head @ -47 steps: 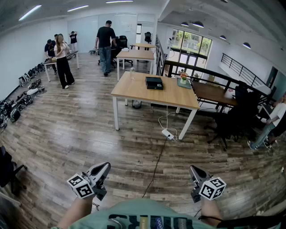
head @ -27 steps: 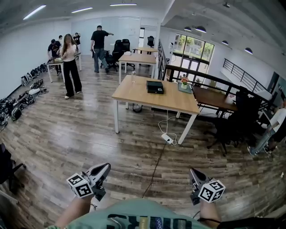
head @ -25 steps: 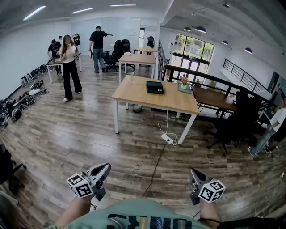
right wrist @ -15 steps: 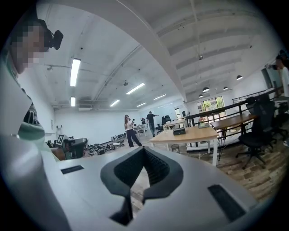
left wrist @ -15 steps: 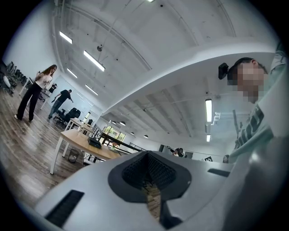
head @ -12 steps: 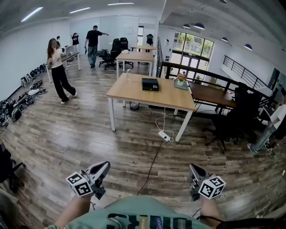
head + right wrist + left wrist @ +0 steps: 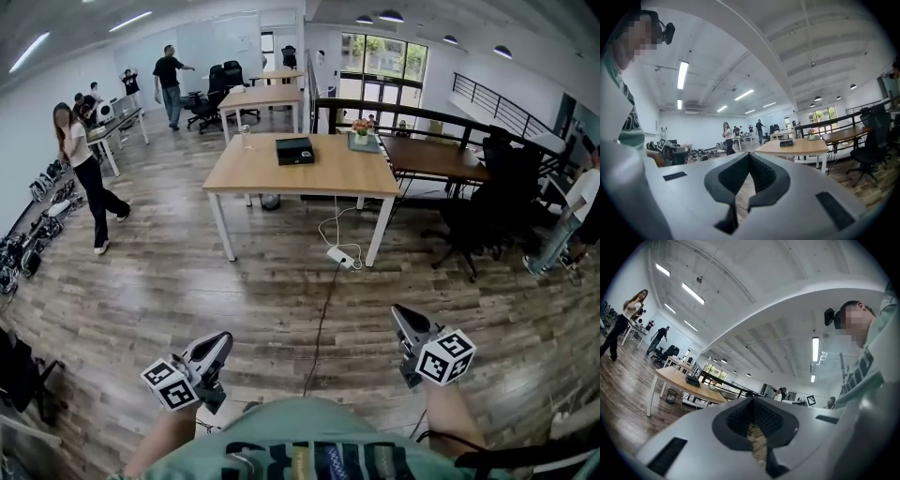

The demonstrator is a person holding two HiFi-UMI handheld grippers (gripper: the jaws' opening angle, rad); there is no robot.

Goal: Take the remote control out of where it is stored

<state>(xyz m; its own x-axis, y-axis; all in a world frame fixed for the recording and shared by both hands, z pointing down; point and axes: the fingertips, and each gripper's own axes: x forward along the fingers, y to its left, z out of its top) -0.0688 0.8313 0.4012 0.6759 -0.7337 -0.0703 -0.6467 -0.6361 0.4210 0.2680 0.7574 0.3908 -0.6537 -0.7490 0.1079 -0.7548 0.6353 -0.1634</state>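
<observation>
Drawing closer than before to the bench [image 7: 328, 174] ahead, left tongs [image 7: 221, 339] and right tongs [image 7: 399, 314] are both closed, empty.

I see a wooden counter [image 7: 319, 178] ahead, power strip [image 7: 339, 256] on the floor [image 7: 187, 291] beneath, person [image 7: 82, 173] standing left.

**Three views, one shared table**

The head view looks forward and steeply down across the wooden floor [image 7: 187, 281], with the wooden table [image 7: 309, 173] well ahead. The cameras on the left gripper [image 7: 221, 339] and right gripper [image 7: 399, 314] sit low and face level along their jaws. Both catch that same distant table and the black box [image 7: 294, 150] on it.
</observation>
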